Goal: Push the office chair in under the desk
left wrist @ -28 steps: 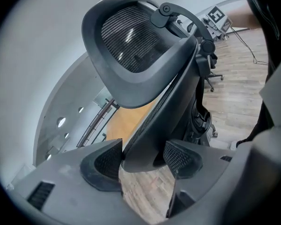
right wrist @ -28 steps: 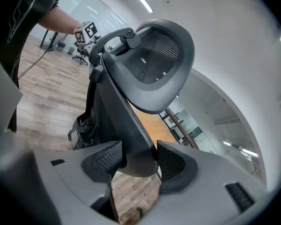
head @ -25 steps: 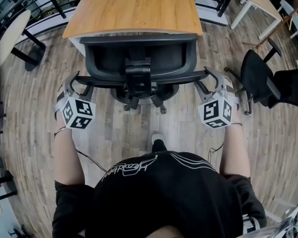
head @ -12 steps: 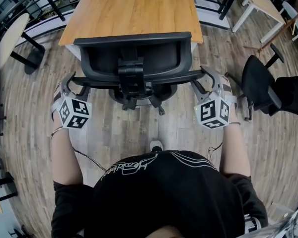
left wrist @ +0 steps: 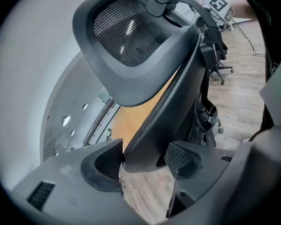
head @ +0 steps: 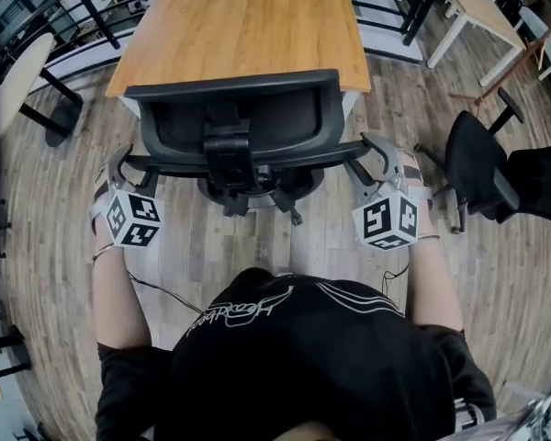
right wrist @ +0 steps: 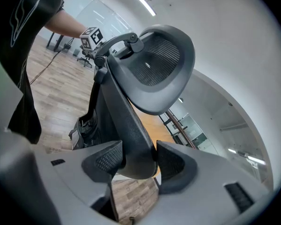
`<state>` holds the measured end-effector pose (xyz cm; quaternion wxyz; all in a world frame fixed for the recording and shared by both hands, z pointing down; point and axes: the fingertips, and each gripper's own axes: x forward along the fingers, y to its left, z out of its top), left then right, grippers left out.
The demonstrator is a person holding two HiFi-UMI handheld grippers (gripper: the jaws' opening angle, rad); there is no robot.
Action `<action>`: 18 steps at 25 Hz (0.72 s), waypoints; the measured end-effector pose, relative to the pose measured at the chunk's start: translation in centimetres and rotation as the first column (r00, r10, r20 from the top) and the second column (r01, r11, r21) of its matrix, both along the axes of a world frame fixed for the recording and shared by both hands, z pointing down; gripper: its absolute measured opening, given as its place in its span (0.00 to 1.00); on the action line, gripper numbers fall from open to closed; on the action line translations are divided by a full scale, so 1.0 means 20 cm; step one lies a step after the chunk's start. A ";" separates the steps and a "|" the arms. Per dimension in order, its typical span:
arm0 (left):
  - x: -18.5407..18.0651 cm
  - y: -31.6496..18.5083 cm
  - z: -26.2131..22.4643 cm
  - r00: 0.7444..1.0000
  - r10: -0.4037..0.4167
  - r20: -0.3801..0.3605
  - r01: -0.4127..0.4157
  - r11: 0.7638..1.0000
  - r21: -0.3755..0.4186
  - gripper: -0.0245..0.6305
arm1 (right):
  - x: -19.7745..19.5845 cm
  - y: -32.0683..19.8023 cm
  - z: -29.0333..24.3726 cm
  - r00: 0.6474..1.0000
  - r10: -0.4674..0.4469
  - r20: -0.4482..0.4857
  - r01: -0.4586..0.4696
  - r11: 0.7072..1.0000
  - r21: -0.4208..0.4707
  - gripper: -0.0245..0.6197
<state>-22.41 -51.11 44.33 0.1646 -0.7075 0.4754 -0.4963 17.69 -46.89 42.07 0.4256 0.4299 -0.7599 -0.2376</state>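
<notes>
Clamping both the left gripper [left wrist: 145, 161] and the right gripper [right wrist: 136, 159] onto opposite side edges of the black backrest of the office chair [head: 234, 118]. Standing at the near edge of the wooden desk [head: 243, 16], base resting on the plank floor [head: 257, 237].

Head view looks steeply down; the 2 gripper views look closely up the shared chair back [head: 230, 118] from opposite sides.
</notes>
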 end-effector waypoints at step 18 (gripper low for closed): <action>-0.02 -0.14 0.03 0.998 0.062 0.025 -0.061 0.998 -0.031 0.43 | -0.04 -0.07 -0.01 1.000 0.025 -0.012 -0.025 1.000 -0.003 0.43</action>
